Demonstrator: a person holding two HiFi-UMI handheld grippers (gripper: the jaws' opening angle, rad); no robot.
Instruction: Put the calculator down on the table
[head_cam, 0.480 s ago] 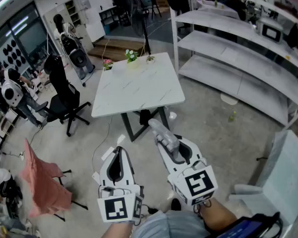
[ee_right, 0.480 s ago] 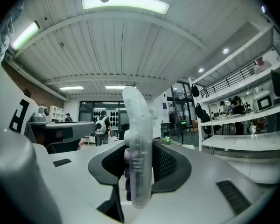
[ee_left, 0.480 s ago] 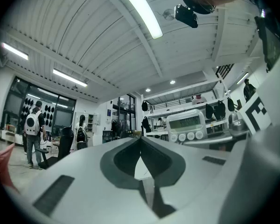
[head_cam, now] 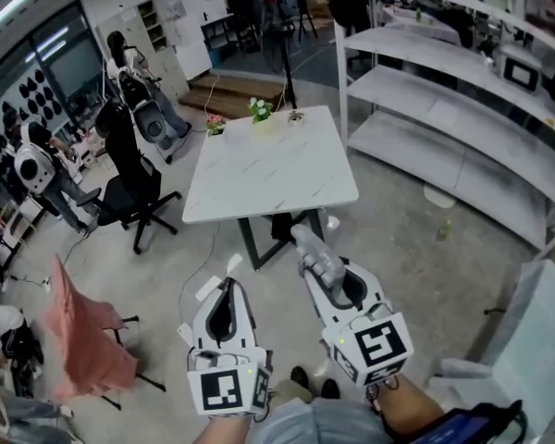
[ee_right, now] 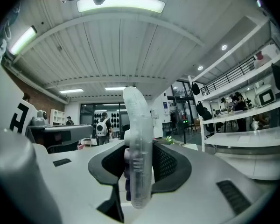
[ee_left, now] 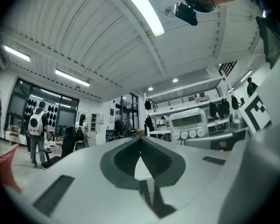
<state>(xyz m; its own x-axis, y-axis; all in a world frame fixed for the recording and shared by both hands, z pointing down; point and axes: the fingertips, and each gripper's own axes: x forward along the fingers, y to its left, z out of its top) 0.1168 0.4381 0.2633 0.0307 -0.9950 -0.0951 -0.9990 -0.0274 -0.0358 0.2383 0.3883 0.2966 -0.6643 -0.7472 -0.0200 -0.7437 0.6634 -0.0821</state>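
My right gripper (head_cam: 325, 268) is shut on a translucent white calculator (head_cam: 311, 246), which sticks out forward past the jaws. In the right gripper view the calculator (ee_right: 138, 139) stands on edge between the dark pads, its purple keys facing left. The left gripper view catches its display and round keys (ee_left: 190, 123) at the right. My left gripper (head_cam: 227, 291) is shut and empty, its jaws meeting in a point (ee_left: 140, 139). Both grippers are held level above the floor, short of the white marble table (head_cam: 270, 169), which stands ahead of them.
Two small potted plants (head_cam: 260, 109) (head_cam: 215, 123) sit at the table's far edge. White shelving (head_cam: 444, 109) runs along the right. A black office chair (head_cam: 129, 178) and a red-draped chair (head_cam: 79, 336) stand at the left, with people beyond them.
The table sits slightly nearer and more to the right in the head view. Both grippers keep the same pose, and the calculator stays held.
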